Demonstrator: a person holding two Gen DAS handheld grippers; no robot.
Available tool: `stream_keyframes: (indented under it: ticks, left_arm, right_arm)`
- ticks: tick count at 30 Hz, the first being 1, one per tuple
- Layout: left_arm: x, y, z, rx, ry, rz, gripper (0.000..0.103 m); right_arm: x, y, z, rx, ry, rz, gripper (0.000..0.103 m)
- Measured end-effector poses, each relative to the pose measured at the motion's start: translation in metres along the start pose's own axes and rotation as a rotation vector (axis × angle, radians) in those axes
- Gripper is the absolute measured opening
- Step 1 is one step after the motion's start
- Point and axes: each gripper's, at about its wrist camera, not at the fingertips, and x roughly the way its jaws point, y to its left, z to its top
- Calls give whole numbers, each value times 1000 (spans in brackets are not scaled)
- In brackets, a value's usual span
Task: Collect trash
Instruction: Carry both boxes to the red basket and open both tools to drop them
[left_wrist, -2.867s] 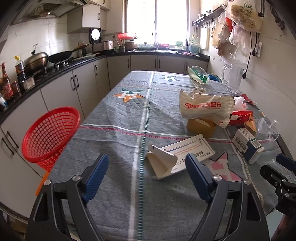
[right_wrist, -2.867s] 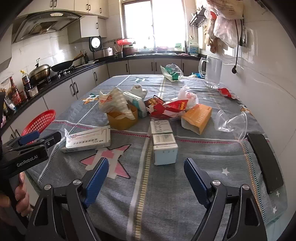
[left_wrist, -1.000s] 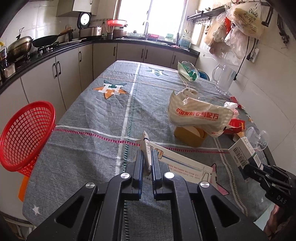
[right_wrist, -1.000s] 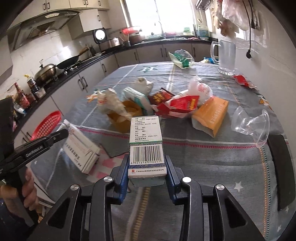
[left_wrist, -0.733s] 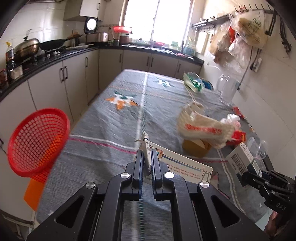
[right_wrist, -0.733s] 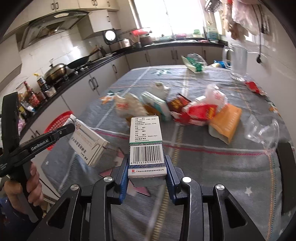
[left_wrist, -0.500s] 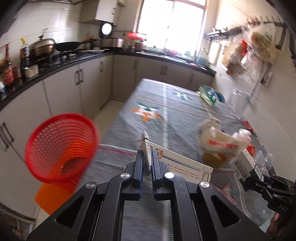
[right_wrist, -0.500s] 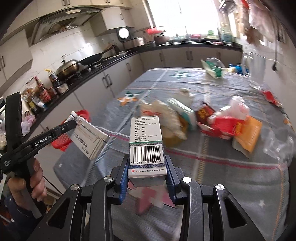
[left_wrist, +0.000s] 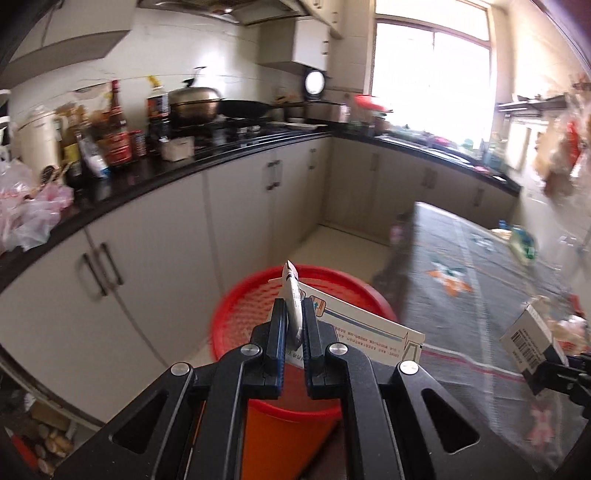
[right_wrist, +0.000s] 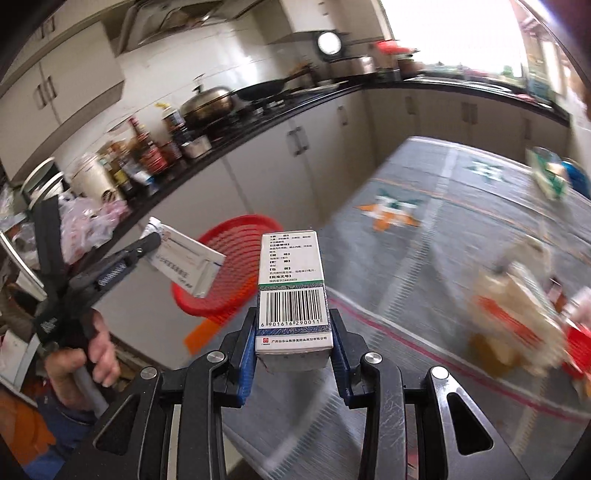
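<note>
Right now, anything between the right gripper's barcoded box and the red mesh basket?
Nothing. In the right wrist view, the barcoded box overlaps the red mesh basket with no object between.

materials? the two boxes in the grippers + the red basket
Flat white box in the left gripper: thin printed paperboard, matte, flap pinched flat. Barcoded box in the right gripper: glossier printed carton, crisp folded edges. Red basket: looks like moulded plastic, open lattice wall, slight sheen; blurred, so unsure.

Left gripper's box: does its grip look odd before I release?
Yes. The left gripper pinches the flat white box only by its opened end flap, so it hangs skewed over the red basket.
</note>
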Motion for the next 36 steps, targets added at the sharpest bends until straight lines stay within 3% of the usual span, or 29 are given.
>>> stream_keyframes:
  ticks: [5,9,21,22,25,26,33,36]
  left_arm:
    - [28,25,-4,-6,19,79,7]
    - [47,30,-9,-8,48,79,7]
    - [77,27,-17,26,78,76,9]
    - [77,26,-17,27,80,72,13]
    - [76,27,-19,17,77,69,39]
    - [75,26,-19,15,68,72,44]
    - [59,23,-23,-26,57,50,45]
    - [49,20,-28,-42,45,40,55]
  right_arm:
    - [52,37,24,-38,53,68,39]
    - [88,55,39,-41,94,96,39]
    - [155,53,54,13,179,86,41]
    - [157,52,55,17,183,89,41]
    - [160,47,55,34,191,89,51]
    - [158,45,54,37,190,93,51]
    - [134,42,49,35,146,92,52]
    - [118,38,45,33,123,71,58]
